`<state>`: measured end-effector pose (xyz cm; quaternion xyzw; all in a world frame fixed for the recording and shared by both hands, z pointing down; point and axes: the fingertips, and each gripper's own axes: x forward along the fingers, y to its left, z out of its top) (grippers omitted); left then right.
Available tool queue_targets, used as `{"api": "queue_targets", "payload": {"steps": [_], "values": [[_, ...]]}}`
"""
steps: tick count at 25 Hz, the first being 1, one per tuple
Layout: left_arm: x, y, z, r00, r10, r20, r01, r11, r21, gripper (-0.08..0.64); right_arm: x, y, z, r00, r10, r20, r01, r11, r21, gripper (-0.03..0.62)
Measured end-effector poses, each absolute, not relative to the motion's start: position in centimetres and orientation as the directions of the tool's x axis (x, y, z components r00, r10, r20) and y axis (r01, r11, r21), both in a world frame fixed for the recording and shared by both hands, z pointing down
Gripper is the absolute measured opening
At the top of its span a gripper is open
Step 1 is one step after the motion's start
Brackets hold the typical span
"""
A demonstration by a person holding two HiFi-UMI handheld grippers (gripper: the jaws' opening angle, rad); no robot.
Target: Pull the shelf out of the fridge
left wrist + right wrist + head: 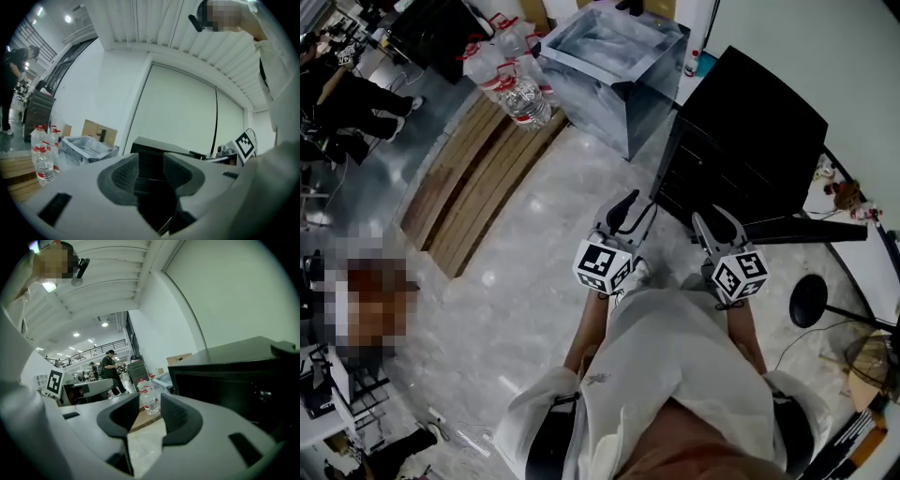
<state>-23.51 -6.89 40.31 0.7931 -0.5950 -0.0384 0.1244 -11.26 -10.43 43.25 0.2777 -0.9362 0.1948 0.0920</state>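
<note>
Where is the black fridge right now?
In the head view, the black fridge stands at the upper right, just right of the grey box.

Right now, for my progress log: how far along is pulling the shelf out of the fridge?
Done: the fridge door looks open. In hand: nothing; the left gripper and right gripper hover before the fridge, jaws slightly apart, empty. Left: reach in, grip the shelf, slide it out.
</note>
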Motion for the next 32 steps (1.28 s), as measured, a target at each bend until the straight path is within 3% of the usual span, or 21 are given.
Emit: {"api": "queue_targets", "payload": {"steps": [9, 32], "values": [[-20.3, -10.9, 42.4, 0.397, -0.913, 0.099, -0.889, -0.356, 0.288, 0.169, -6.3, -12.0, 45.6, -0.74, -0.592, 0.32, -0.673, 0.658, -0.338, 0.138], [-13.9, -17.7, 49.9, 0.48, -0.852, 0.209, -0.847, -0.388, 0.363, 0.17, -0.7, -16.8, 53.9, -0.663, -0.666, 0.343, -0.721, 0.444, -0.532, 0.132]]}}
